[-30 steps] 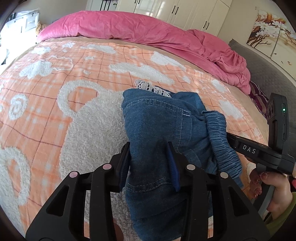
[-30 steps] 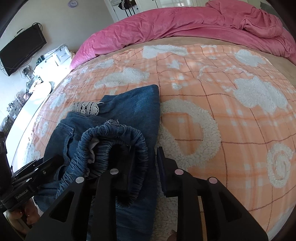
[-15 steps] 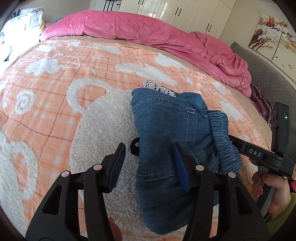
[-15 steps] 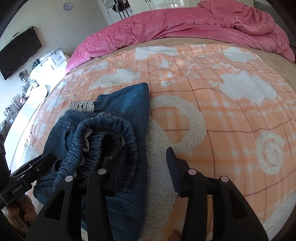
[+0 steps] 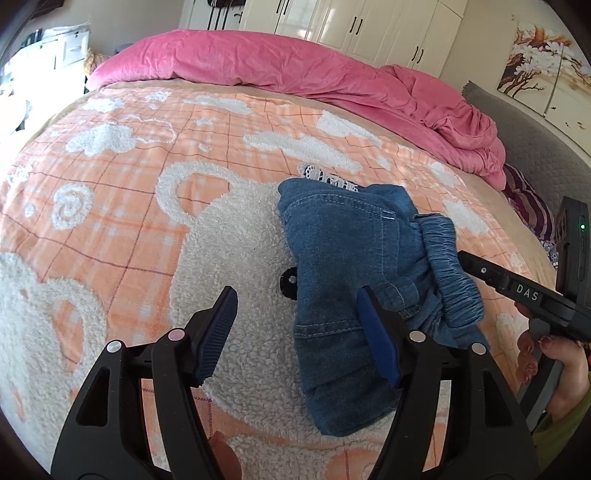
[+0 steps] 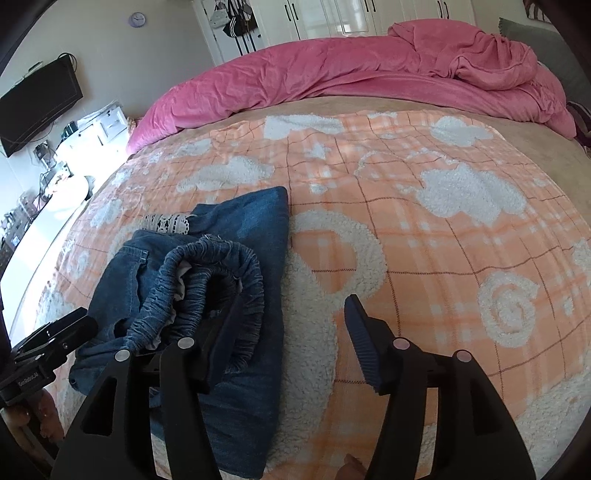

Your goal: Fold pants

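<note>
Blue denim pants (image 5: 343,258) with white lace trim (image 5: 325,177) lie on an orange plaid blanket (image 5: 122,221) with fluffy white clouds and swirls. The duvet (image 5: 295,70) behind is pink.

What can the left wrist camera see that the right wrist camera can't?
Only the left wrist view shows the flower painting on the wall and the round black eye of the fluffy bear on the blanket.

Only the right wrist view shows the purple wall clock, the black screen and the hanging bags.

Both show the folded denim pants with their lace trim, the orange blanket, the pink duvet and white wardrobes. Each gripper, left and right, has just opened its fingers and clamps nothing.
</note>
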`<state>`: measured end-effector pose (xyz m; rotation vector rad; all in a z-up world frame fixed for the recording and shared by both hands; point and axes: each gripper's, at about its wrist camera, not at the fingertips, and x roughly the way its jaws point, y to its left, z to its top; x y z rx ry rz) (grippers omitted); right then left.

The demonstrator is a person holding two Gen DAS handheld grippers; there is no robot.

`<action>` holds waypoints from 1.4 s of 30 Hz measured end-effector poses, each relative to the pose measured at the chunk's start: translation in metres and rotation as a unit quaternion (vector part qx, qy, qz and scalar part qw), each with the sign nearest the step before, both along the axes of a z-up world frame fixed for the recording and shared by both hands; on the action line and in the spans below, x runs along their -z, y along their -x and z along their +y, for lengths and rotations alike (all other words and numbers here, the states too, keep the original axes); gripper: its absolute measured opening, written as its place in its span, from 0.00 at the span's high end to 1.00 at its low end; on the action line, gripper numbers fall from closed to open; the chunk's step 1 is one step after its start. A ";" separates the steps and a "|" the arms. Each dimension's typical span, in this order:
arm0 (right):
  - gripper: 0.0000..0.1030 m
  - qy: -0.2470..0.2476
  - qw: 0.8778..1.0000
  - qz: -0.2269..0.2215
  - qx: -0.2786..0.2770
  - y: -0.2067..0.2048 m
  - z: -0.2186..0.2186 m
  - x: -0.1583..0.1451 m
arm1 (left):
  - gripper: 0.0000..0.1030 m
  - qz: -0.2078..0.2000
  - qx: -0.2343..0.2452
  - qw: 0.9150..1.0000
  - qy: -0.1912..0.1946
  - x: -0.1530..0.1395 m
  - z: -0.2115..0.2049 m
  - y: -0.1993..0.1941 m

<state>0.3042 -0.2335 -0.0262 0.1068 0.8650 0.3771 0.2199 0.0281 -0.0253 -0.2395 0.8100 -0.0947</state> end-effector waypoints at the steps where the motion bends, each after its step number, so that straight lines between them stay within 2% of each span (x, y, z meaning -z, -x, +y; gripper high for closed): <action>1: 0.44 0.000 1.000 -0.005 0.001 0.001 0.000 -0.003 | 0.40 -0.002 0.001 1.000 0.000 -0.002 0.000 0.002; 10: 0.20 -0.009 0.999 -0.051 -0.005 0.021 -0.001 -0.028 | 0.30 -0.033 -0.008 0.999 -0.009 -0.026 -0.006 0.021; 17: 0.09 -0.014 0.996 -0.083 -0.012 0.052 0.002 -0.045 | 0.11 -0.046 -0.016 0.999 -0.014 -0.040 -0.005 0.041; 22: 0.06 0.004 0.992 -0.124 -0.016 0.082 0.005 -0.060 | 0.09 -0.055 -0.019 0.998 -0.027 -0.048 -0.006 0.059; 29: 0.05 0.000 0.988 -0.154 -0.005 0.116 -0.003 -0.071 | 0.09 -0.068 -0.028 0.997 -0.029 -0.057 -0.006 0.086; 38: 0.05 -0.016 0.991 -0.131 0.001 0.148 -0.015 -0.061 | 0.09 -0.064 -0.029 0.997 -0.046 -0.049 -0.011 0.126; 42: 0.04 -0.001 0.991 -0.131 0.005 0.168 -0.015 -0.055 | 0.09 -0.050 -0.022 0.997 -0.046 -0.037 -0.016 0.139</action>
